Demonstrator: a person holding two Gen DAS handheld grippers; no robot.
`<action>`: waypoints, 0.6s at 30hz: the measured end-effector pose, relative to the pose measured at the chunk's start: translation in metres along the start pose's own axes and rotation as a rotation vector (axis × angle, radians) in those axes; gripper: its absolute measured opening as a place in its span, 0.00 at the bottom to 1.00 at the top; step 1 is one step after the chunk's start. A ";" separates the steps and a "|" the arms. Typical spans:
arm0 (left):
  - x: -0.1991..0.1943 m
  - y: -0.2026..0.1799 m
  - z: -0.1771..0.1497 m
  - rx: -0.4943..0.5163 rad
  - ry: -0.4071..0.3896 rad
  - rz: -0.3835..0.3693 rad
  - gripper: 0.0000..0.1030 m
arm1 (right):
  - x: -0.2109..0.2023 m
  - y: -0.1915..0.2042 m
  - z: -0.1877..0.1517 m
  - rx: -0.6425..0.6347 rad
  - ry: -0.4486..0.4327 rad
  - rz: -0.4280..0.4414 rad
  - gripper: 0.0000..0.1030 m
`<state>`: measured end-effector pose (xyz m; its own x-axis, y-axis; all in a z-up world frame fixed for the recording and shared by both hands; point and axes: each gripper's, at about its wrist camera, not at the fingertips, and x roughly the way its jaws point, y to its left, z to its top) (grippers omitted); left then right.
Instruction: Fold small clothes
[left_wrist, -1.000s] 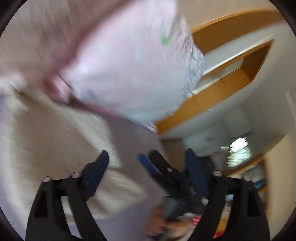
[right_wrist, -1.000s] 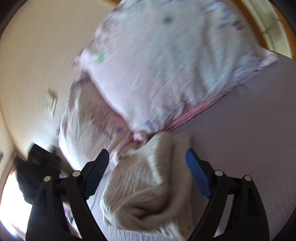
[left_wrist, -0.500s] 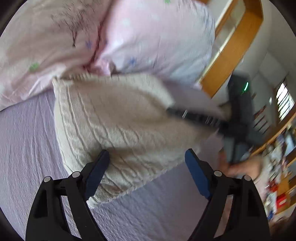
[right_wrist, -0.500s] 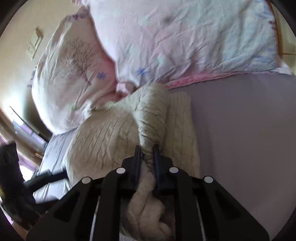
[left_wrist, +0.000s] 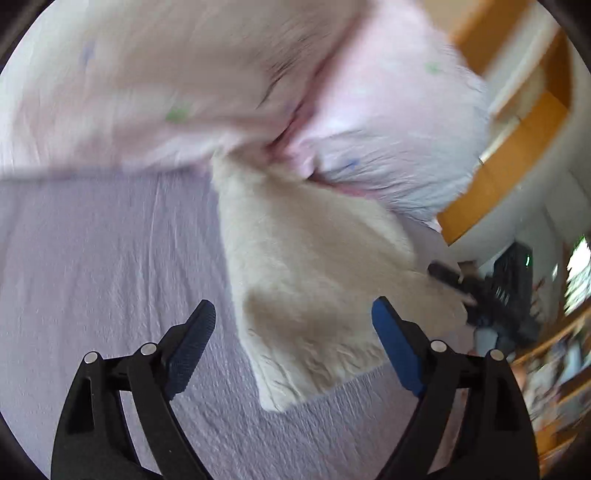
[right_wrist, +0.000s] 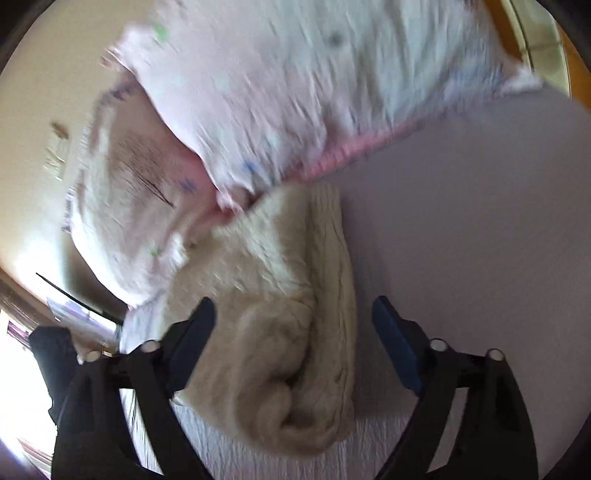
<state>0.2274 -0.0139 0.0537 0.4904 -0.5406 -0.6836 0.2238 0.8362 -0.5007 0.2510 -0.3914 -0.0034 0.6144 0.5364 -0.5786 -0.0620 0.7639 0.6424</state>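
A cream cable-knit garment (left_wrist: 306, 273) lies folded on the lilac bed sheet (left_wrist: 103, 258), its far end against the pillows. My left gripper (left_wrist: 293, 332) is open just above its near corner, holding nothing. In the right wrist view the same garment (right_wrist: 280, 314) lies bunched, with a rolled fold at its near end. My right gripper (right_wrist: 293, 328) is open over it, jaws wide on either side, empty. The right gripper also shows at the garment's right edge in the left wrist view (left_wrist: 450, 278).
Two pale pink patterned pillows (left_wrist: 184, 81) (right_wrist: 314, 81) lie at the head of the bed. A wooden headboard frame (left_wrist: 509, 147) stands at the right. Shelves with clutter (left_wrist: 561, 369) are at the far right. A beige wall (right_wrist: 44, 74) is behind the pillows.
My right gripper was shut on the knit garment half a second ago and has let go and opened. The left gripper stayed open and shifted over the garment's near corner.
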 end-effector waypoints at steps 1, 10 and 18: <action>0.012 0.009 0.002 -0.056 0.041 -0.038 0.85 | 0.008 -0.004 -0.002 0.018 0.032 0.020 0.73; 0.042 0.024 -0.004 -0.146 0.074 -0.164 0.44 | 0.008 -0.009 -0.018 0.082 0.039 0.296 0.28; -0.067 0.059 -0.014 0.023 -0.031 -0.026 0.46 | 0.032 0.087 -0.065 -0.210 0.157 0.316 0.28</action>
<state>0.1963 0.0707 0.0623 0.5099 -0.5593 -0.6536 0.2559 0.8240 -0.5055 0.2135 -0.2841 0.0016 0.4133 0.7921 -0.4492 -0.3976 0.6007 0.6936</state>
